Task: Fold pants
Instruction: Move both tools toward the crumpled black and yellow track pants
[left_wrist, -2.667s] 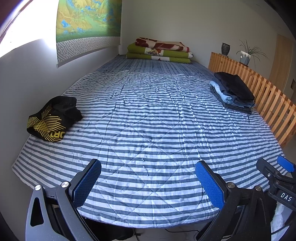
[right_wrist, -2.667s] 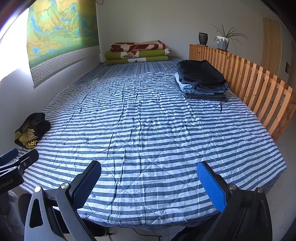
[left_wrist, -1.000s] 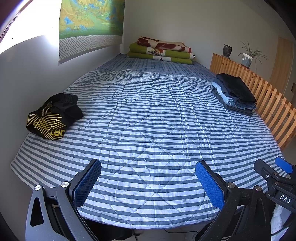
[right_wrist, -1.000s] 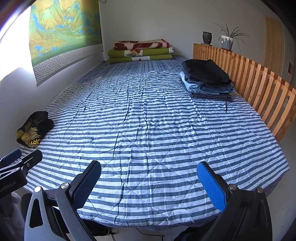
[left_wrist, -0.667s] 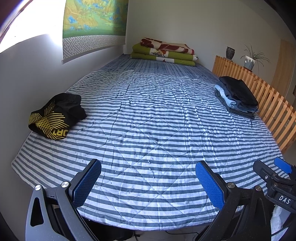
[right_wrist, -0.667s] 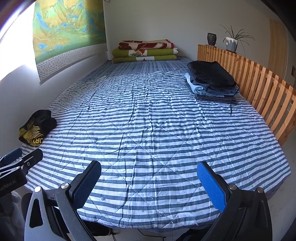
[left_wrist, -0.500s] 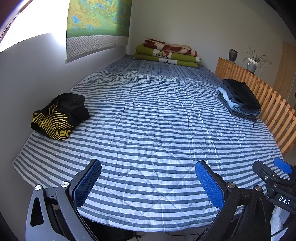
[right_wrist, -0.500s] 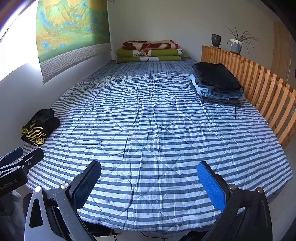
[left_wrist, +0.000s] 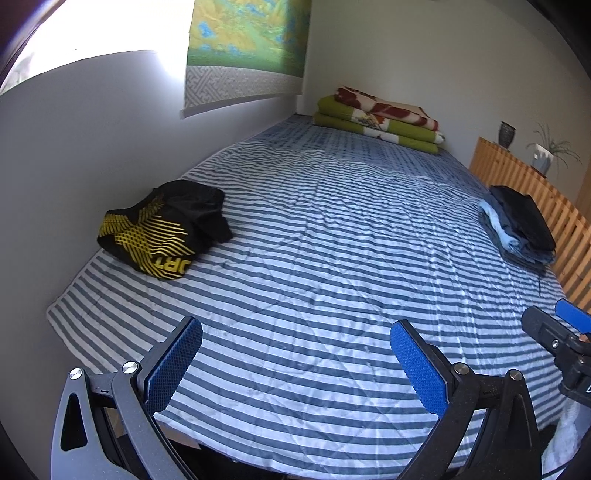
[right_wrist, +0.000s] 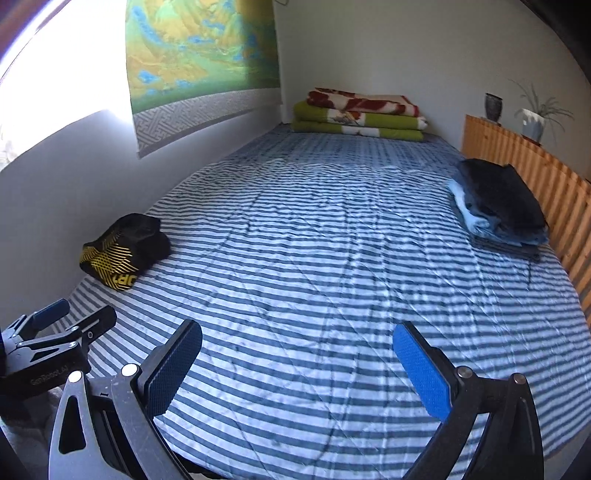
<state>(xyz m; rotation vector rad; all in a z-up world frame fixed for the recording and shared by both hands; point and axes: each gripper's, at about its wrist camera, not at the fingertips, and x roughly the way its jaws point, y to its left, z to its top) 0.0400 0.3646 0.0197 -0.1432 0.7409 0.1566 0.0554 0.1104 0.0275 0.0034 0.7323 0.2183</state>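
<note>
- The pants (left_wrist: 162, 230) — black with yellow line print — lie crumpled in a heap at the bed's left edge, close to the wall, untouched by either gripper.
- They rest on a blue-and-white striped quilt (left_wrist: 332, 258) that covers the bed.
- The left gripper (left_wrist: 295, 363) hangs above the near edge of the bed, its blue pads spread wide and holding nothing.
- The right gripper (right_wrist: 297, 365) is likewise released and empty, beside the left one over the near edge.
- A stack of folded clothes (right_wrist: 498, 201) — dark on top, light blue beneath — sits at the right side by the slatted wooden rail (right_wrist: 554, 195).
- Folded green and red blankets (right_wrist: 358, 114) lie at the far end.
</note>
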